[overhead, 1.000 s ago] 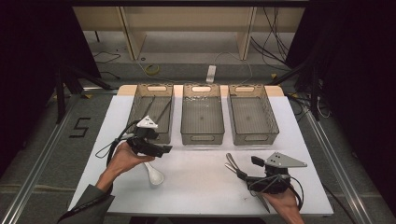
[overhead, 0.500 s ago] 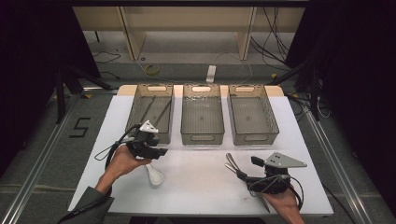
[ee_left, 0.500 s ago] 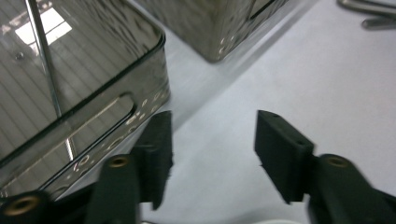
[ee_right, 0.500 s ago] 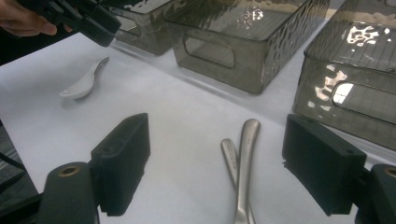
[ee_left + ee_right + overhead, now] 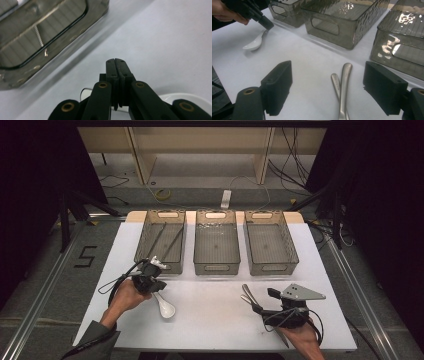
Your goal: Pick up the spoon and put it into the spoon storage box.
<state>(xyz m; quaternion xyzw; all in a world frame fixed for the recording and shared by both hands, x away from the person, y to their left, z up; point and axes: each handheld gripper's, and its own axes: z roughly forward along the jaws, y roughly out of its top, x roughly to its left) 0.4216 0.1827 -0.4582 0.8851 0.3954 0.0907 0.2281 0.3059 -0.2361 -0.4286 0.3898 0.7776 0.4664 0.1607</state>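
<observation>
Since the earlier high-view frames, the left claw (image 5: pixel 156 287) has come down onto the handle of the white ceramic soup spoon (image 5: pixel 164 306) and its jaws have just been closing; they now stand pressed together, pinching the handle tip. This indicates the pick-up grasp is made, and the spoon, its bowl on the white surface (image 5: pixel 210 320) just near of the left smoked-plastic bin (image 5: pixel 162 265), appears ready to lift. The right claw (image 5: pixel 256 305) hovers wide open, gripping nothing, its jaws either side of two brushed-metal utensil handles (image 5: pixel 342 82) lying crossed on the surface. The left claw view shows the pads (image 5: pixel 116 70) meeting edge to edge, with white ceramic below them. The right claw view shows the pinch on the handle from the side (image 5: pixel 265 26).
</observation>
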